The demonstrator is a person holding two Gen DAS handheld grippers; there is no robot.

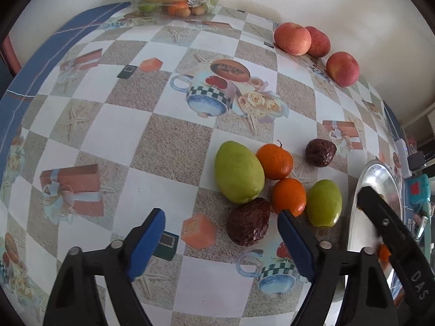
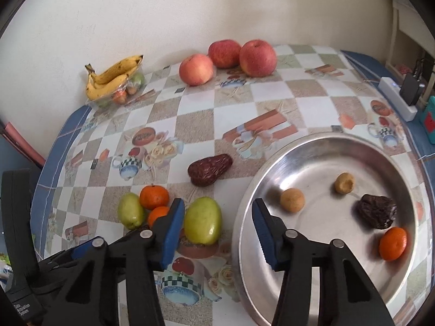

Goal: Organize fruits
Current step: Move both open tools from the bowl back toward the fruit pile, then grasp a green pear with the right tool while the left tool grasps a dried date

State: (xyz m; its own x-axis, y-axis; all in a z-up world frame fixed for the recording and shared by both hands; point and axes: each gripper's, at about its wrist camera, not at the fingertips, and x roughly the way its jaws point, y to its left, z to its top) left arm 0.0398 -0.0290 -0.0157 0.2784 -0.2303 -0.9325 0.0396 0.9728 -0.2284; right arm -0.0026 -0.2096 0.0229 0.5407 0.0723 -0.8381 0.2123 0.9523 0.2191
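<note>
Fruit sorting, part done: metal plate [image 2: 320, 146] holds one tangerine [image 2: 392, 243], one dark wrinkled fruit [image 2: 377, 211], two small tan fruits. Loose cluster just left of plate: two green fruits, two tangerines, two dark fruits. Right gripper [image 2: 217, 225] wide, empty, over plate's left rim. Left gripper [image 1: 221, 233] wide, empty, near cluster. Advice: straddle nearest green fruit [image 2: 202, 220] squarely, close gently

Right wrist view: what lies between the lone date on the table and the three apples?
Only bare tablecloth lies between the date and the apples, clearest in the right wrist view.
</note>
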